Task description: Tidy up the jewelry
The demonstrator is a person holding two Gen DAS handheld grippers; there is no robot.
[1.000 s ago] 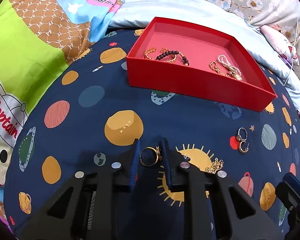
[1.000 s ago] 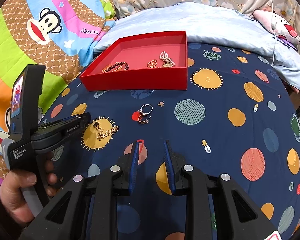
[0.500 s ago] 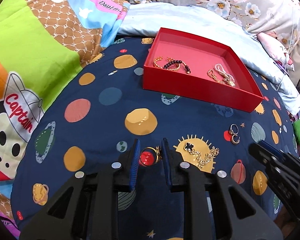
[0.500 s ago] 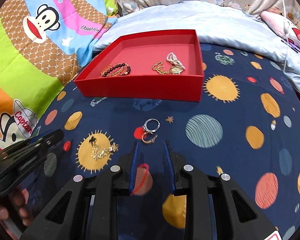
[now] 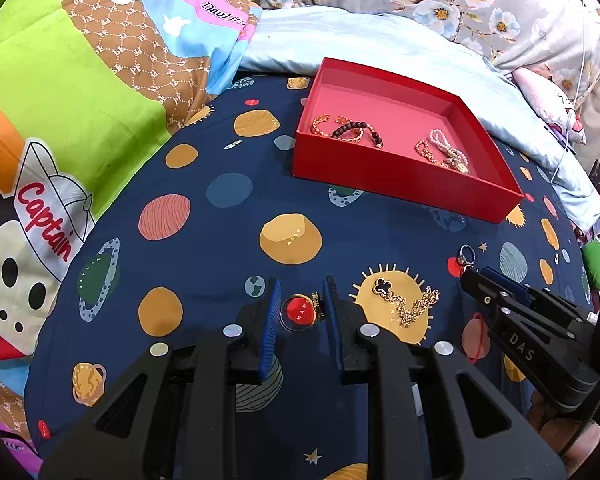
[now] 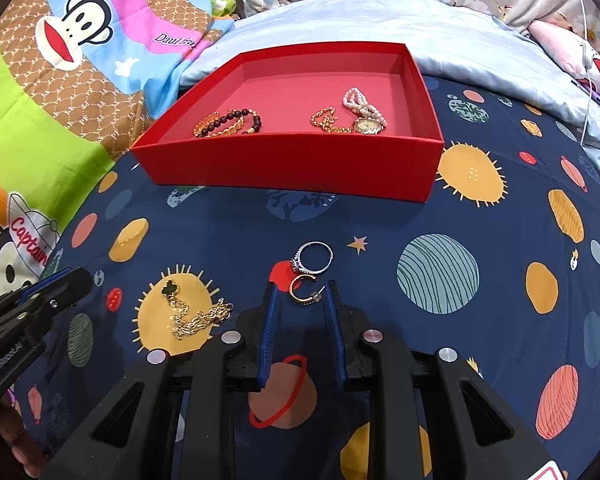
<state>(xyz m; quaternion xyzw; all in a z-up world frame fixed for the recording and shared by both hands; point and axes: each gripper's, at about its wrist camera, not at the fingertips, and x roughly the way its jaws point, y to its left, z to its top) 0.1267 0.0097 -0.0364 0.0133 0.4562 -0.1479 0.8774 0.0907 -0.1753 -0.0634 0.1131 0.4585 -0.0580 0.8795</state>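
My left gripper (image 5: 302, 285) is shut on a gold ring (image 5: 298, 315), held above the planet-print bedspread. My right gripper (image 6: 301, 286) hangs low over the bed with its jaws closing. A gold hoop earring (image 6: 300, 301) lies between its tips, and the pads do not press on it. A silver ring (image 6: 316, 258) lies just beyond the earring. A gold chain with a dark clover pendant (image 6: 196, 318) lies to the left, between the two grippers. The red box (image 6: 292, 168) further back holds a dark bead bracelet (image 6: 228, 120), a pearl bracelet (image 6: 360, 104) and gold chains.
A cartoon-monkey quilt (image 5: 80, 100) rises along the left. A pale blue pillow (image 5: 380, 48) and floral bedding lie behind the box. In the left wrist view my right gripper (image 5: 476, 278) reaches in from the right, near the silver ring (image 5: 466, 256) and the chain (image 5: 412, 304).
My right gripper has moved forward and down until the hoop earring lies between its tips, and its jaws have narrowed a little. My left gripper has risen slightly with the gold ring.
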